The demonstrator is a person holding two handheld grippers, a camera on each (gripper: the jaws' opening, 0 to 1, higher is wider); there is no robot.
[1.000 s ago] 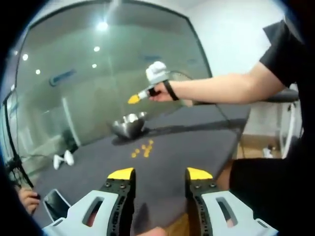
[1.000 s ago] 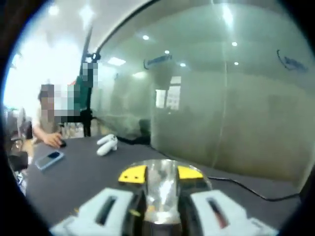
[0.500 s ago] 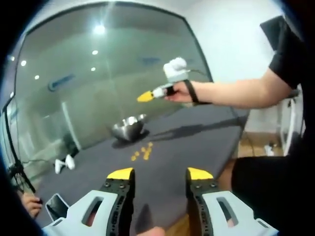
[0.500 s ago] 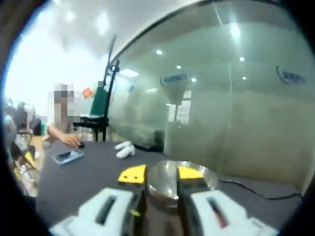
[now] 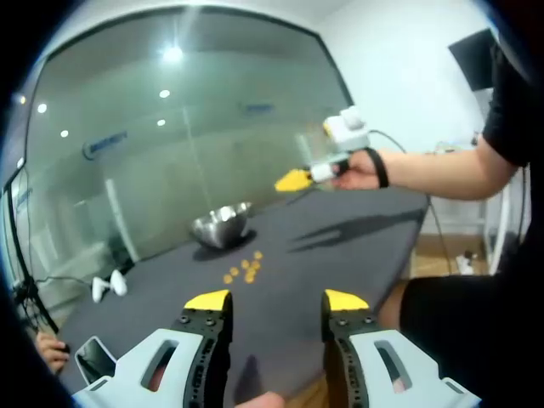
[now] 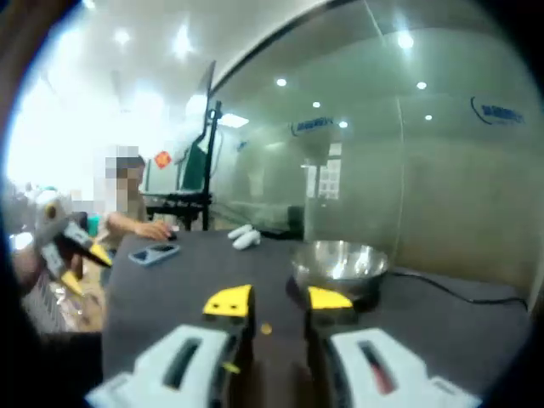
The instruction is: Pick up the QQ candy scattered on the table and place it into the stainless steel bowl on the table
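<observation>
On the dark grey table (image 5: 340, 246), bare toward its near edge, one stainless steel bowl (image 5: 221, 226) stands near about seven yellow candies (image 5: 242, 269). Left tool (image 5: 276, 302) released and empty; right tool (image 6: 278, 299) parted, empty.

Dark grey table (image 5: 340, 255): steel bowl (image 5: 221, 226), yellow candies (image 5: 244, 269), phone (image 6: 155, 253).

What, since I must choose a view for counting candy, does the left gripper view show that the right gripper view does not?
Left gripper view: the candy cluster on the table, the right gripper held high, and the open left tongs. Right gripper view: one candy between the right tongs, and a green stand. Both: the steel bowl, phone, white controllers.
</observation>
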